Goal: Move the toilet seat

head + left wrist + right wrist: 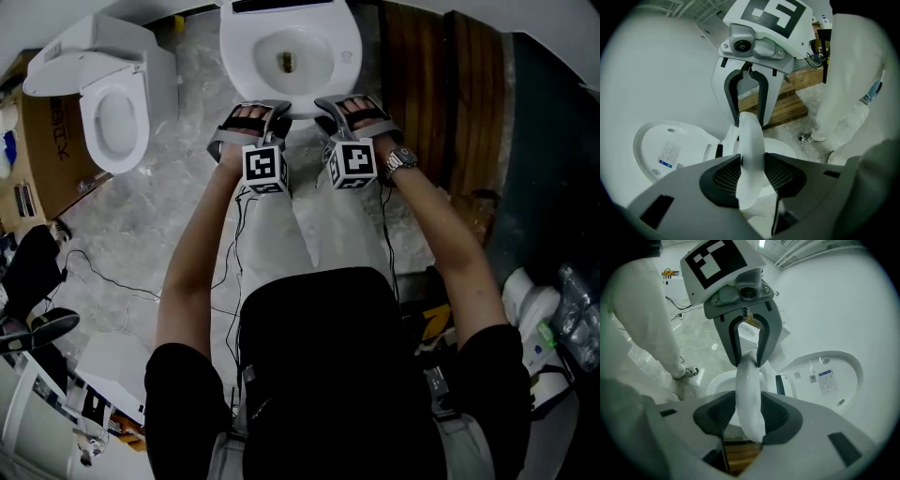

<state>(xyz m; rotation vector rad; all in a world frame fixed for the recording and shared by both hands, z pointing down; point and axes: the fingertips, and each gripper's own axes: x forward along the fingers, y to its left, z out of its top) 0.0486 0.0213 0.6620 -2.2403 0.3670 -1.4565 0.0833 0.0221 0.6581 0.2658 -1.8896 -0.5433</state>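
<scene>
The white toilet seat (246,54) lies on the bowl at the top centre of the head view. Both grippers sit at its front rim, side by side. My left gripper (251,114) has the seat's edge (750,140) between its pads, and the edge fills the gap. The right gripper (354,105) holds the same edge (747,394) in the same way, its pads against both faces. Each gripper view shows the other gripper facing it, clamped further along the rim: the right gripper (749,101) and the left gripper (747,345). The raised lid (829,376) stands behind.
A second toilet (112,103) stands at the left beside a cardboard box (47,141). A wooden pallet (431,84) lies to the right of the bowl. Cables (103,272) run over the marbled floor. A leg in pale trousers (848,93) is close by.
</scene>
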